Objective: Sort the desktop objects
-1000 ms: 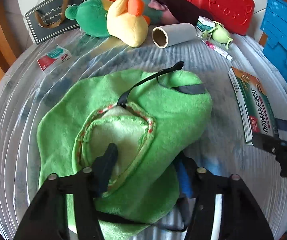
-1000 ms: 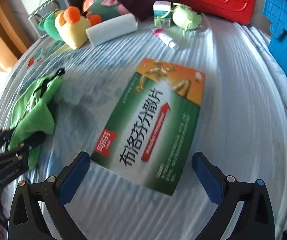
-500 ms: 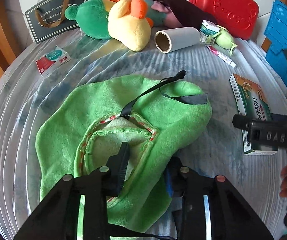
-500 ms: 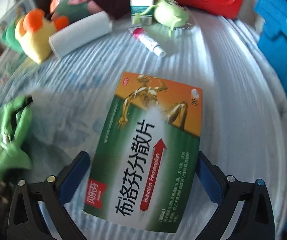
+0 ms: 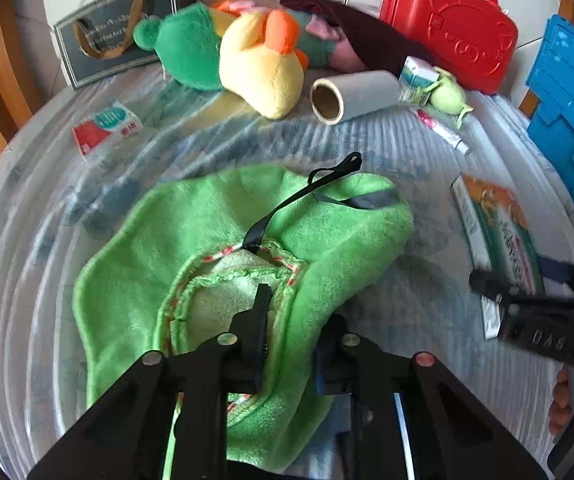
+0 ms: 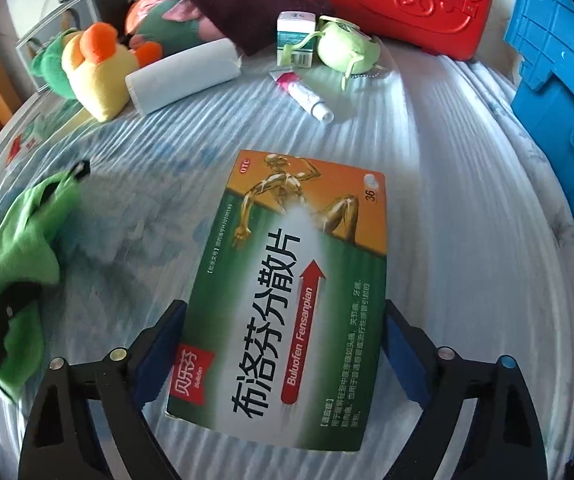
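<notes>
Now left gripper [image 5: 287,336] clenched on green plush cloth [image 5: 215,240] (black strap on top), cloth on striped tabletop [image 6: 467,208]. Right gripper [image 6: 283,344] jaws closing around ibuprofen box [image 6: 299,280], blue pads flank box's long sides.

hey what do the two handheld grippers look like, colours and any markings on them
The left gripper and the right gripper have black, angular plastic linkages with round silver rivets; one rivet looks red on the left gripper and blue on the right. The finger pads are blue. Seen from the left wrist camera, the right gripper's black body bears raised lettering, unreadable.
</notes>
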